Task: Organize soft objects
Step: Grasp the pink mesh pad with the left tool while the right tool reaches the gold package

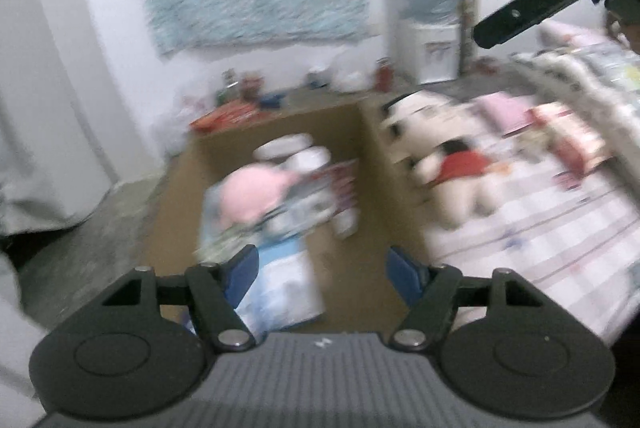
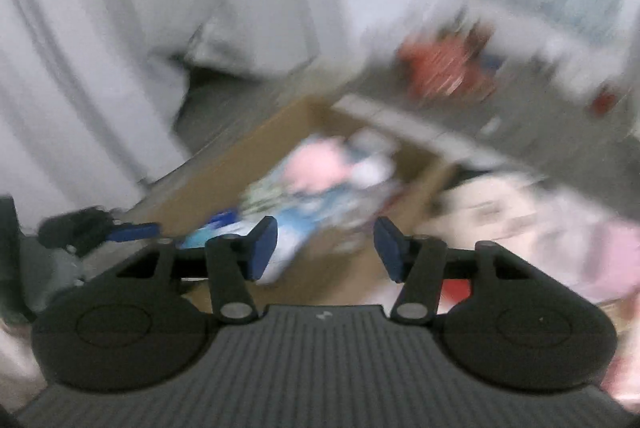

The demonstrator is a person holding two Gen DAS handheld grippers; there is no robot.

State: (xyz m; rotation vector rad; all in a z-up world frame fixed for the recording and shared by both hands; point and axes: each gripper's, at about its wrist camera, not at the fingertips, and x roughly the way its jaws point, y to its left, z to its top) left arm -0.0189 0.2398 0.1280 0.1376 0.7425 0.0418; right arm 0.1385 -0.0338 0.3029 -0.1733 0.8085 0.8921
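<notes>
Hovering over the open brown cardboard box (image 1: 372, 196) on the floor, both claws empty. Left gripper (image 1: 322, 270): blue pads spread, nothing between them, released. Right gripper (image 2: 326, 248): pads also apart, nothing pinched; it shows in the left view as a dark bar at the upper right.

Soft items already in the box: a round pink plush toy (image 1: 248, 198) lying on top of a blue-and-white printed fabric bundle (image 1: 280, 280), probably stacked there to fill the box's middle. Two white round shapes (image 1: 292, 150) sit at the far end; too blurred to identify.

Still outside, on the checked pink-and-white bedspread (image 1: 540, 228) just beside the box's right wall: a cream plush in a red shirt (image 1: 456, 168) and a black-and-white plush (image 1: 416, 112) behind it. Likely next picks.

Clearance: the box's right wall runs close along the bed edge, so a short lift over that rim should do. Open grey floor to the box's left, white curtain (image 2: 80, 68) beyond. Clutter along the far wall is well apart.
</notes>
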